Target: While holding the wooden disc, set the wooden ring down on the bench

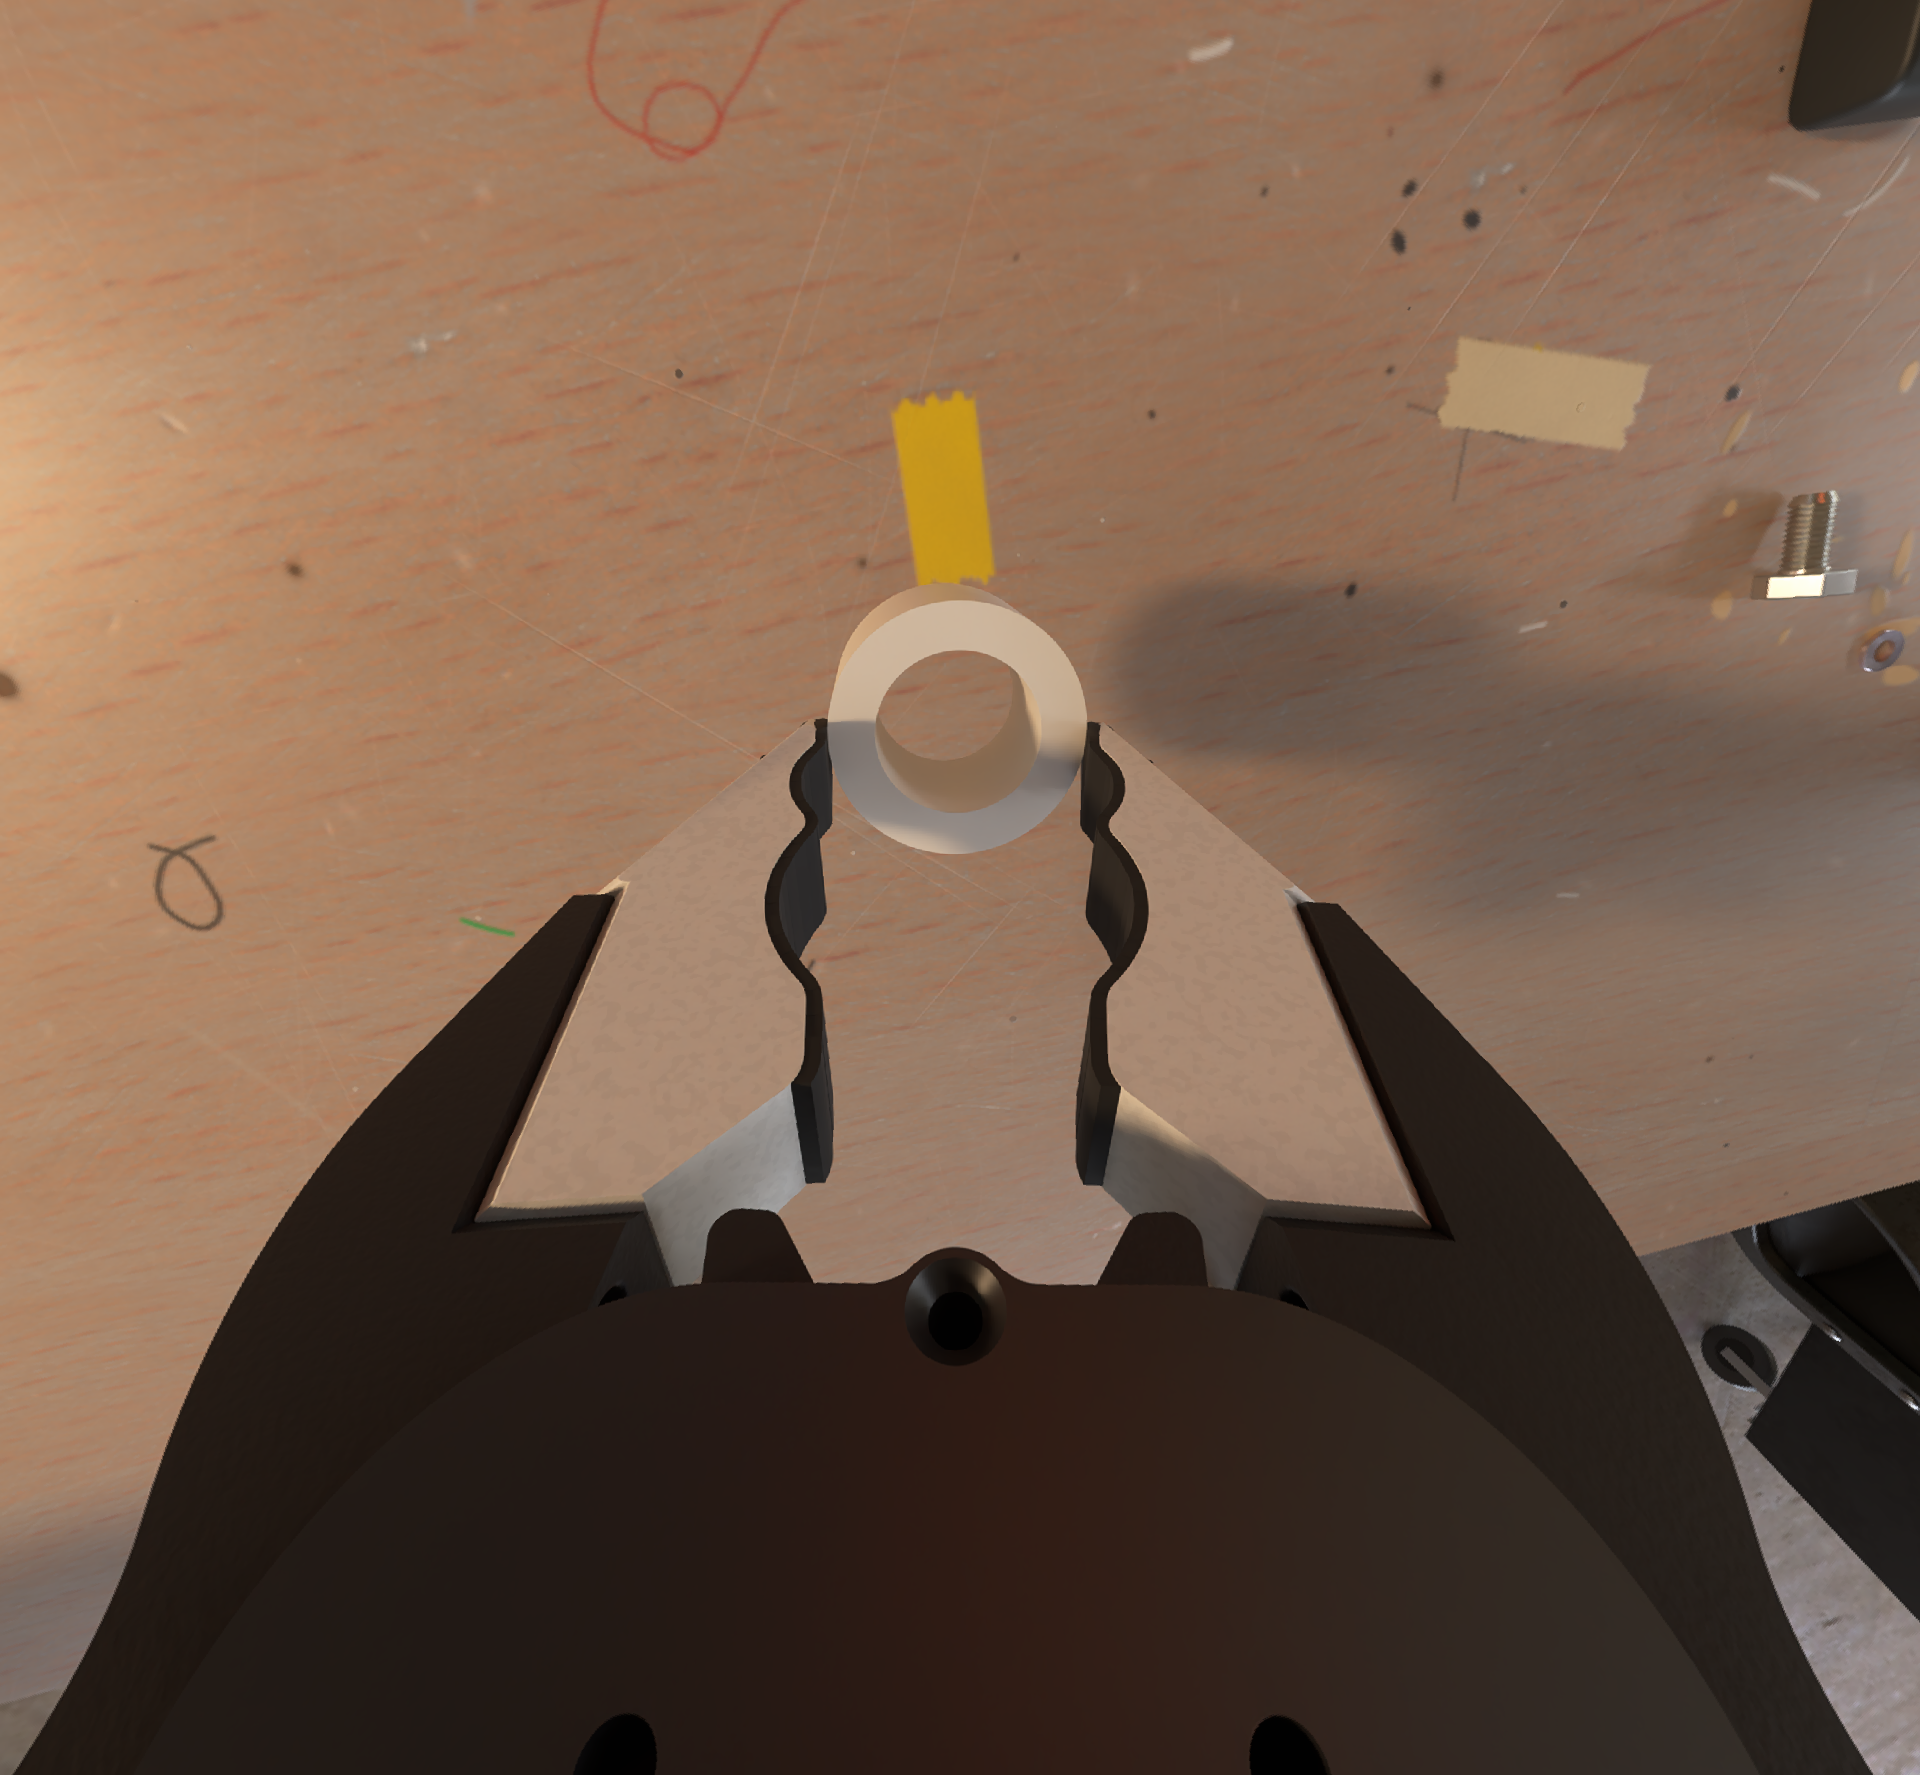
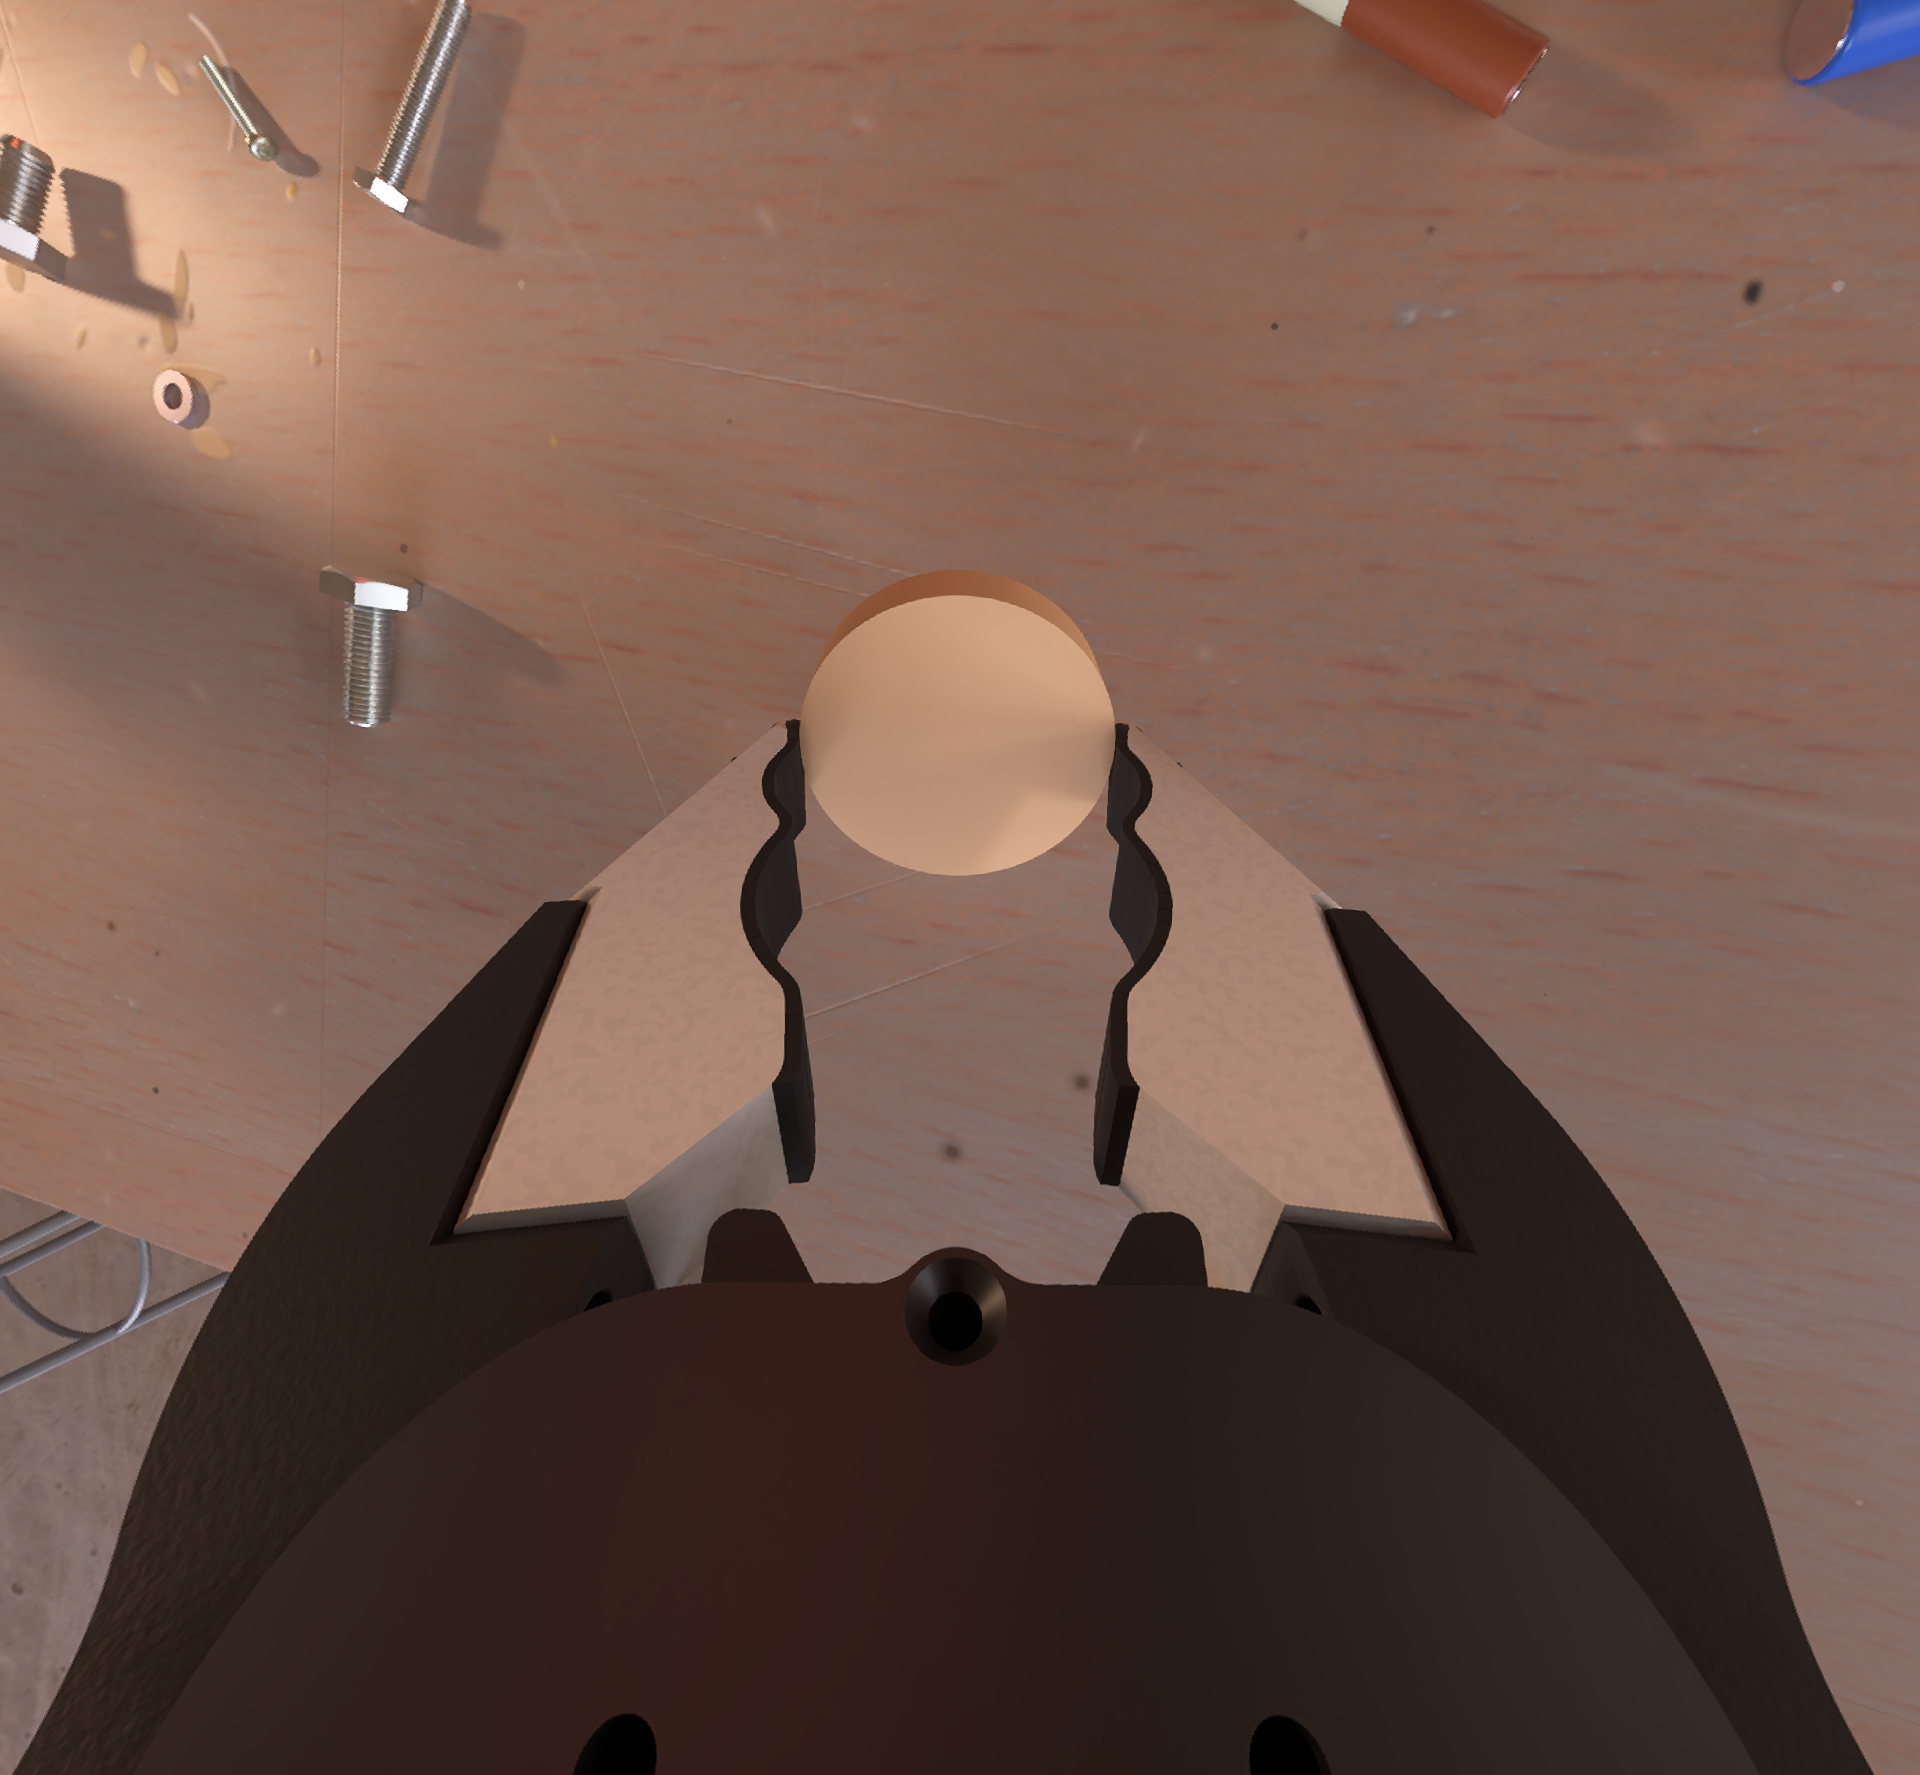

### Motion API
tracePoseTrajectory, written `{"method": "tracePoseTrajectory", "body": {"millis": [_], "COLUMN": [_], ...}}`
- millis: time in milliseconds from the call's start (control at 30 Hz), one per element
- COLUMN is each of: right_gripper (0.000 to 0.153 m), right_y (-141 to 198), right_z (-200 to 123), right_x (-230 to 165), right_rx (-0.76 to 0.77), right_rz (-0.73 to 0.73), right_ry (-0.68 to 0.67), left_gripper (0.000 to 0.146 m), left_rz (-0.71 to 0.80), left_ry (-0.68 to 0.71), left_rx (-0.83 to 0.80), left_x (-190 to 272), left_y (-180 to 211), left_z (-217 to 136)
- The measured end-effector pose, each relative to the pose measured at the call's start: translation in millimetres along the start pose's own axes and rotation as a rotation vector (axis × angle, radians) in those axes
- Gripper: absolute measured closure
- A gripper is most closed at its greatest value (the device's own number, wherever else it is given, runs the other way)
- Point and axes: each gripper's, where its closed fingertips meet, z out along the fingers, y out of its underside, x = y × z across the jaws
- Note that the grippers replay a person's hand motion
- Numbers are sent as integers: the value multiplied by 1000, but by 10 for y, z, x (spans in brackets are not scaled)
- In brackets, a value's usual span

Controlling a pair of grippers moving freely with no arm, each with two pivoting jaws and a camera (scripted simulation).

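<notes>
Left claw clamped on pale wooden ring above table, yellow tape strip just beyond ring, right claw clamped on wooden disc, short bolt left of disc

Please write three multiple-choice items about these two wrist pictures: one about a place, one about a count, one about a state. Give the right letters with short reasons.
1. Where does the strip of yellow tape lie in the left wrist view?
A. on the bench just beyond the pale wooden ring
B. wrapped around the ring
C. under the short steel bolt

2. How many cylindrical batteries lie on the wooden bench in the right wrist view?
A. none
B. two
C. four

3. What is the state of the right gripper?
A. open and empty
B. shut on a bolt
C. shut on the round tan wooden disc

Answers: 1 A, the tape lies flat past the ring; 2 B, one red-brown battery and one blue battery; 3 C, both fingers press the disc's edge.
</notes>
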Motion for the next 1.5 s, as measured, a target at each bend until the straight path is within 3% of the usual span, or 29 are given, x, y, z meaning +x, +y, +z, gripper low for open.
{"method": "tracePoseTrajectory", "body": {"millis": [1500], "right_gripper": [94], "right_y": [49], "right_z": [10], "right_x": [-1], "right_rx": [0], "right_rz": [14], "right_ry": [1], "left_gripper": [98], "left_rz": [-7], "left_ry": [4], "left_rx": [-18], "left_x": [-27], "left_y": [51], "left_z": [23]}}
